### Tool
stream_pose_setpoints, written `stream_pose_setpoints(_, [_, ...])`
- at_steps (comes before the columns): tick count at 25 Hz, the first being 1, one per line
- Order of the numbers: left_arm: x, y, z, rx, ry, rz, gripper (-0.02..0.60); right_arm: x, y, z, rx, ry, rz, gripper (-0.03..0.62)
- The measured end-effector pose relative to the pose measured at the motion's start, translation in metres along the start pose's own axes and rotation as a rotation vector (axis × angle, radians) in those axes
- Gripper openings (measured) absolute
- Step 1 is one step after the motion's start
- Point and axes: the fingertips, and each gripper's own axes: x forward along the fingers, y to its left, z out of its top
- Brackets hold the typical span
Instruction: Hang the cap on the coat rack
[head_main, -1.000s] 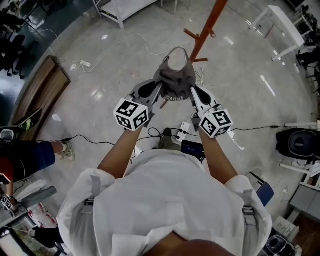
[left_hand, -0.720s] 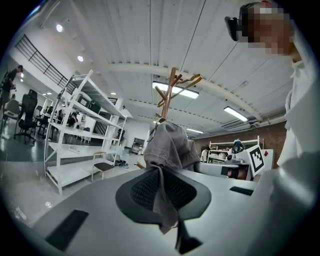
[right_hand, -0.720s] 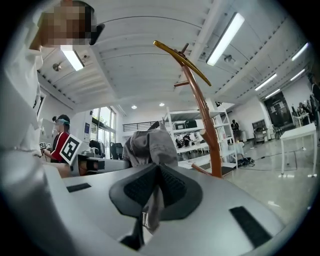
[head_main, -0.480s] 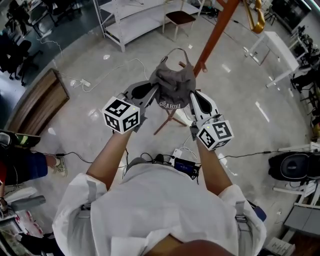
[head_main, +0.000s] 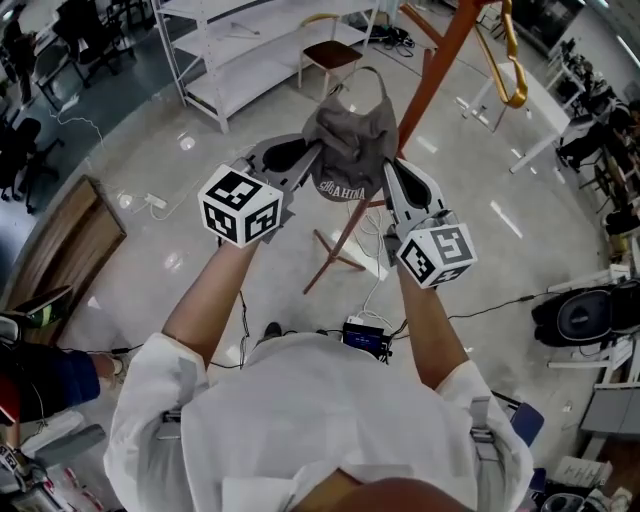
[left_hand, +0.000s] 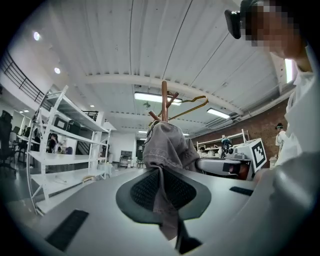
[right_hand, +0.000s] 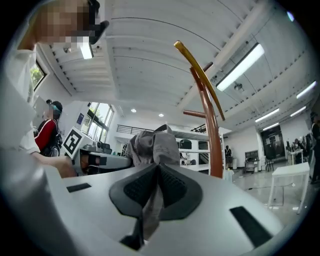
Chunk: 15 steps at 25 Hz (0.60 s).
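Two hand-held grippers, left (head_main: 290, 165) and right (head_main: 398, 185), each pinch an edge of the grey cap (head_main: 350, 140), held in the air just beside the rack (head_main: 440, 60). Looks like the approach step; next, lift the cap's strap loop (head_main: 366, 75) over a peg. White print on the cap is too blurred to read.
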Motion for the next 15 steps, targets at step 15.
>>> stream_pose_setpoints(15, [0.037, 0.053, 0.07, 0.132, -0.051, -0.214, 0.034, 0.045, 0.003, 0.091, -0.13, -0.125, -0.115, 0.028])
